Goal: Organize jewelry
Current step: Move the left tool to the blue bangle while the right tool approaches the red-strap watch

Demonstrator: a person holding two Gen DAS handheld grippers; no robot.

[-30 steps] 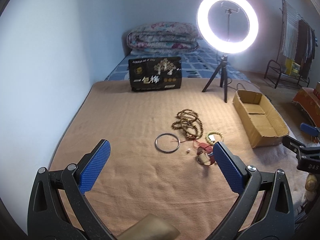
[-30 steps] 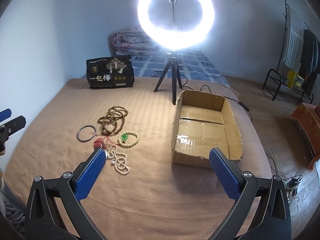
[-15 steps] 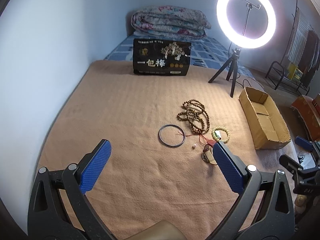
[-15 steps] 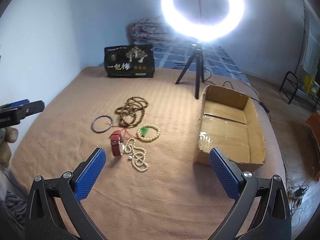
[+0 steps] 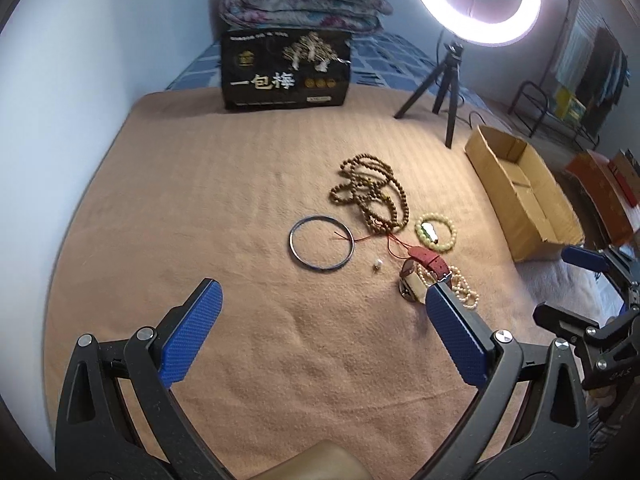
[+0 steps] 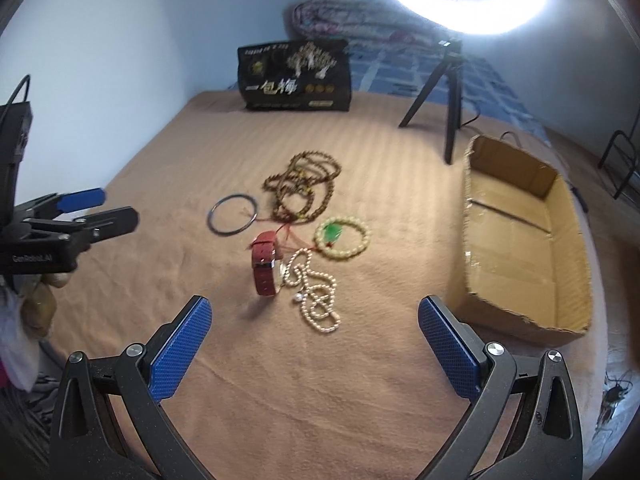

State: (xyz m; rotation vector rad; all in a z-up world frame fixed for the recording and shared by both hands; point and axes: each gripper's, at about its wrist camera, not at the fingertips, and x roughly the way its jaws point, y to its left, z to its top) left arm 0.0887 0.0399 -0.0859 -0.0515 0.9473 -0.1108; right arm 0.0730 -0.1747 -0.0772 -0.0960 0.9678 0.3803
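Note:
Jewelry lies in a loose cluster on the tan blanket: a brown wooden bead necklace [image 5: 370,194] [image 6: 304,188], a thin metal bangle [image 5: 321,242] [image 6: 232,214], a pale green bead bracelet [image 5: 436,231] [image 6: 343,237], a red-strap watch [image 5: 426,261] [image 6: 264,266], a pearl necklace [image 5: 460,286] [image 6: 316,292] and a small loose pearl [image 5: 377,265]. An open cardboard box [image 5: 520,188] [image 6: 520,232] stands to the right of them. My left gripper [image 5: 320,316] is open, short of the bangle. My right gripper [image 6: 314,332] is open, just before the pearl necklace.
A black printed bag [image 5: 286,70] stands at the blanket's far edge, with folded quilts [image 5: 304,8] behind. A lit ring light on a tripod [image 5: 450,76] stands near the box's far end. A wall runs along the left. A clothes rack [image 5: 576,80] stands far right.
Both grippers have moved forward and lower toward the jewelry, which now looks larger in both views. Both stay open. The jewelry has not moved.

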